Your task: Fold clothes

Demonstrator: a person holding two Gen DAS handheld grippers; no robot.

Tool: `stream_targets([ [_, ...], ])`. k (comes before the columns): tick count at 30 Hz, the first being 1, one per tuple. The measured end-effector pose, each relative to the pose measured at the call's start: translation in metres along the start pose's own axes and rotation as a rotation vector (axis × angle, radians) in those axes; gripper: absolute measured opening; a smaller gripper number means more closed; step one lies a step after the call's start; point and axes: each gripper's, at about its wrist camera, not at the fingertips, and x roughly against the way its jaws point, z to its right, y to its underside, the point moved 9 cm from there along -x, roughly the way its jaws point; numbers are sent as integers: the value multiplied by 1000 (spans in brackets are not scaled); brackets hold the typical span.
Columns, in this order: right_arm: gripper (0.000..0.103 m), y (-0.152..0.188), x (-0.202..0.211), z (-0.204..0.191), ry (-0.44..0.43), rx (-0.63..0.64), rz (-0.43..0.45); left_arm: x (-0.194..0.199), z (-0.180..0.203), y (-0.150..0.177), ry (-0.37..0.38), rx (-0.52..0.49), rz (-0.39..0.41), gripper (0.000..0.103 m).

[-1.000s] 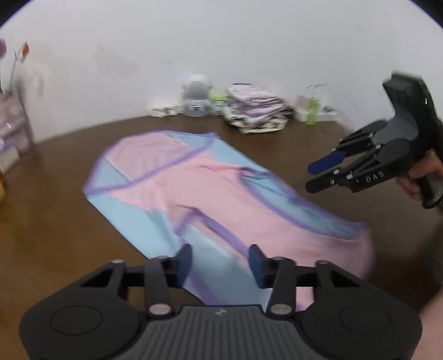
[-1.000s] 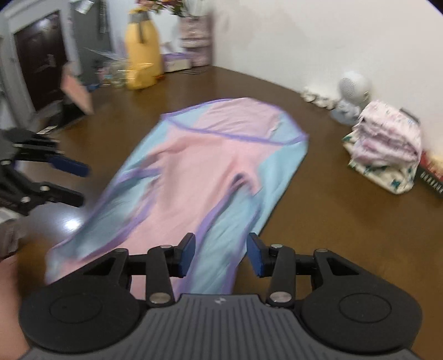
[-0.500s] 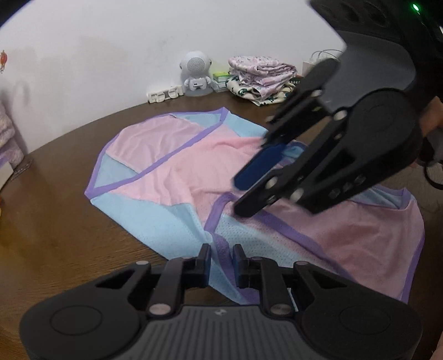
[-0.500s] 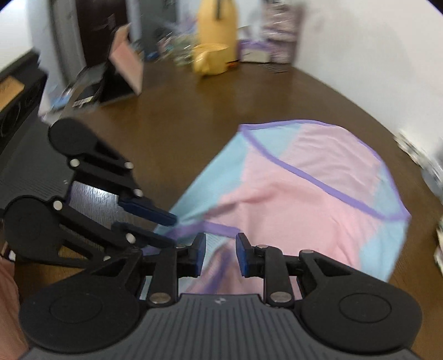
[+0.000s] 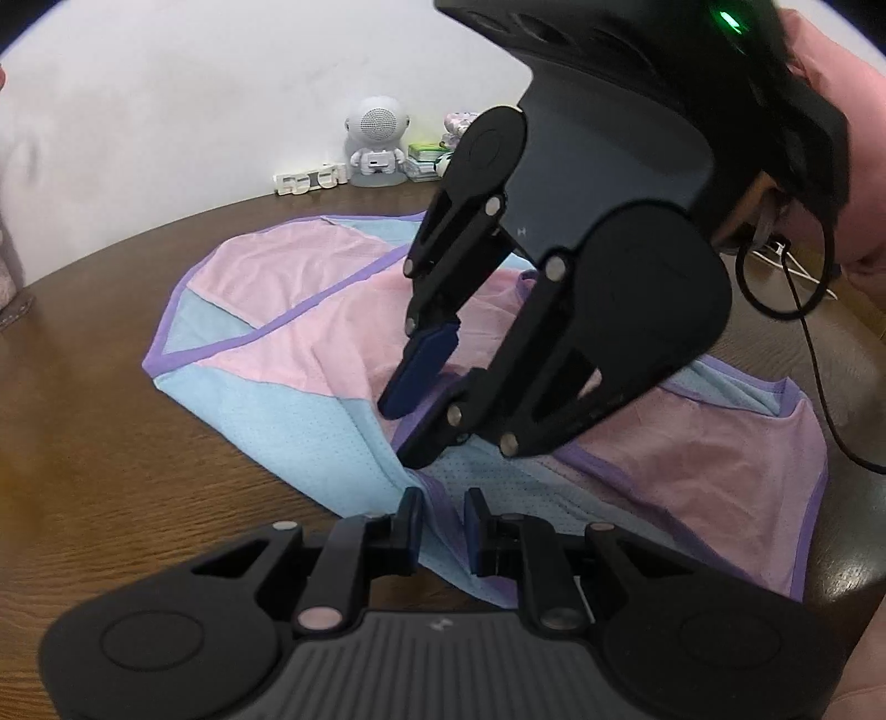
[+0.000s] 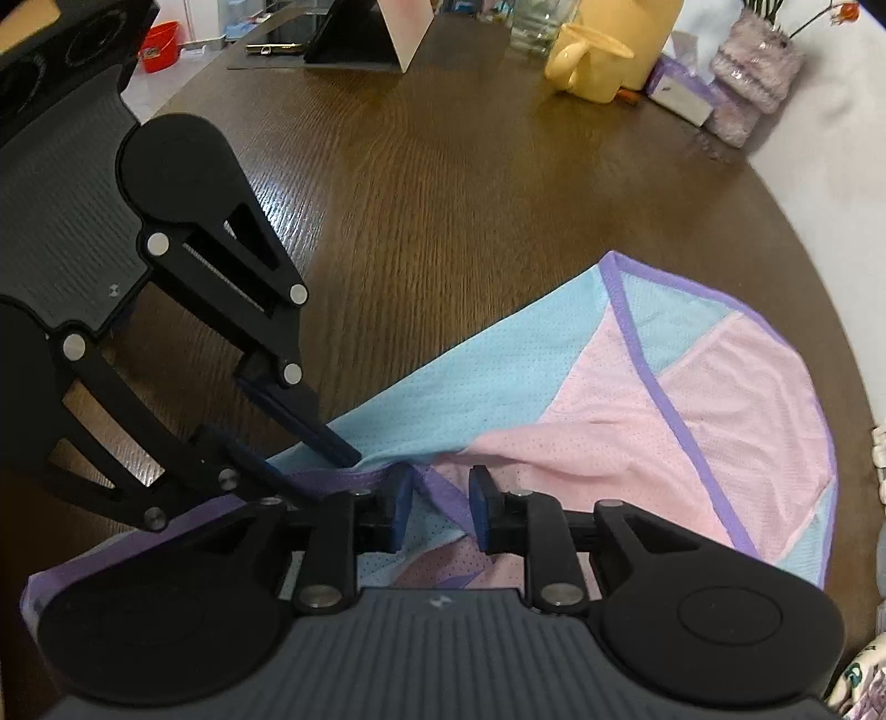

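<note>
A pink, light-blue and purple-trimmed mesh garment (image 5: 277,288) (image 6: 609,421) lies spread on the round wooden table (image 6: 443,194). My left gripper (image 5: 441,498) (image 6: 310,468) is shut on a raised fold of its near purple-edged hem. My right gripper (image 6: 440,482) (image 5: 401,435) points steeply down just beyond the left one. Its jaws are closing on a bunched fold of the same hem, and the cloth fills the gap between the pads. A hand holds the right gripper at the upper right of the left wrist view.
A white robot-shaped speaker (image 5: 376,141), a small white item (image 5: 313,180) and folded clothes (image 5: 459,124) stand by the wall. A cable (image 5: 803,310) hangs at right. A yellow pitcher (image 6: 603,55), a glass (image 6: 540,22), a propped card (image 6: 398,33) and a fluffy pink box (image 6: 753,83) line the far edge.
The right gripper swung across from the right side, rolled and dropped next to the left gripper. Both sets of jaws narrowed onto the garment's near hem, which now bunches up.
</note>
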Motion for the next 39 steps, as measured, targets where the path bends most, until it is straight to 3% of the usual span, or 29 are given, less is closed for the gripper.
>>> stream_targets([
  [2,6,-1,0,2,-73,-62,-11,1,-1,0,16,19,5,15],
  [4,5,1,3,5,-124,-131,-7,7,-5,-1,32,50,23,15],
  [9,5,11,25,1,-148,-182,6,27,-20,-7,60,137,80,15],
  [14,6,25,23,-16,-158,-186,-14,27,-48,-25,-20,201,101,16],
  [16,10,26,22,-16,-138,-204,2,19,-62,-33,-78,223,83,17],
  [18,26,26,28,-15,-121,-237,43,11,-74,-41,-125,242,72,19],
  [21,32,28,49,-14,-109,-286,133,2,-74,-51,-111,253,74,19],
  [24,32,43,67,-10,-46,-325,170,-6,-48,-54,-37,189,85,19],
  [28,32,85,78,16,120,-408,120,-16,-6,-50,31,77,65,19],
  [32,31,117,86,42,258,-469,96,-32,7,-43,7,31,15,21],
  [39,30,117,67,65,321,-415,89,-39,5,-34,-32,44,7,21],
])
